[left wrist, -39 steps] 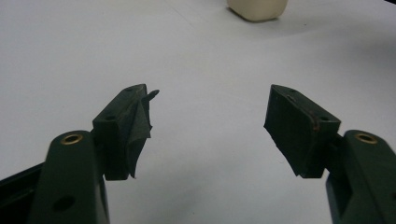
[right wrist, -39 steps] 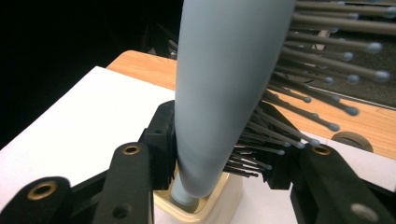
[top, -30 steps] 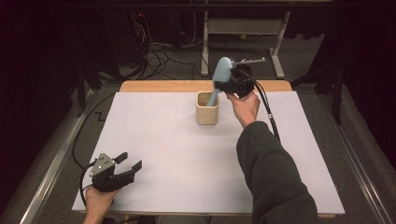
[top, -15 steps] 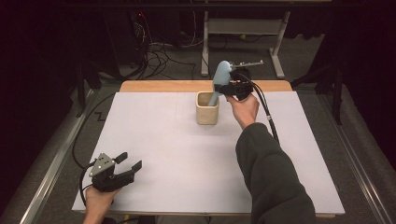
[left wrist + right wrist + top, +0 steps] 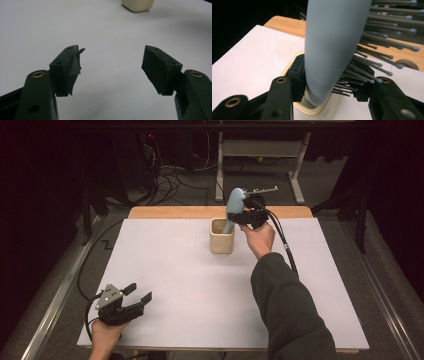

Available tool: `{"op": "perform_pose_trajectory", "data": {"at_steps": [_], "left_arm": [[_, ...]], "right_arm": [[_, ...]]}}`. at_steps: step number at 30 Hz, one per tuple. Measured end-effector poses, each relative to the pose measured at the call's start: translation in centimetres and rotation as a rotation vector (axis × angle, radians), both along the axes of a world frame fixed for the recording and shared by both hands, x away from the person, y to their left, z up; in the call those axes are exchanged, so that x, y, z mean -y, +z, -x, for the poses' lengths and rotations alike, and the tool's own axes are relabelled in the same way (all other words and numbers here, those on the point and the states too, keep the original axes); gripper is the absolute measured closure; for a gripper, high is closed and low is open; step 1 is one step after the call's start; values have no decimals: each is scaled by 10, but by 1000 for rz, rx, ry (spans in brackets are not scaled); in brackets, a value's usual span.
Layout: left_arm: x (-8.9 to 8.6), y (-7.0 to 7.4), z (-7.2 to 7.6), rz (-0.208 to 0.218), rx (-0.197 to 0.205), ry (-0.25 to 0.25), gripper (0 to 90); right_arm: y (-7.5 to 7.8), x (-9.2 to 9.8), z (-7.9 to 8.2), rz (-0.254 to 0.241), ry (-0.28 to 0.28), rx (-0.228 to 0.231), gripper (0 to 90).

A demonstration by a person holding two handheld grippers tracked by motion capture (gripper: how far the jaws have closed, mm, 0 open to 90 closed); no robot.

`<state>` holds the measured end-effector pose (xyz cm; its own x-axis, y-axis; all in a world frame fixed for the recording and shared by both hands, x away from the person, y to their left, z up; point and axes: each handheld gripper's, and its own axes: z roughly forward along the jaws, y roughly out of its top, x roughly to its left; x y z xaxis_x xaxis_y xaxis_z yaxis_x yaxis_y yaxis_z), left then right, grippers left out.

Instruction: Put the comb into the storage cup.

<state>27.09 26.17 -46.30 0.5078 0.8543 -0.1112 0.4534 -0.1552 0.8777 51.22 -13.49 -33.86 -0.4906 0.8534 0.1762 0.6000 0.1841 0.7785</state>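
One white table (image 5: 200, 285) fronts a dark, cable-strewn room.

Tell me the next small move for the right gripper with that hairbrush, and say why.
Probably lower it a little further, then let go. The right gripper is shut on the blue hairbrush, whose handle end already dips into the cream cup while the head stands high above the rim. The left gripper rests open, far off.
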Motion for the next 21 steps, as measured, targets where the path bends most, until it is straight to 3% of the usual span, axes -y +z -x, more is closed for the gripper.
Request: {"op": "perform_pose_trajectory", "data": {"at_steps": [21], "left_arm": [[0, 0, 0, 3, 1, 1, 315]], "right_arm": [[-11, -10, 0, 35, 15, -24, 541]]}}
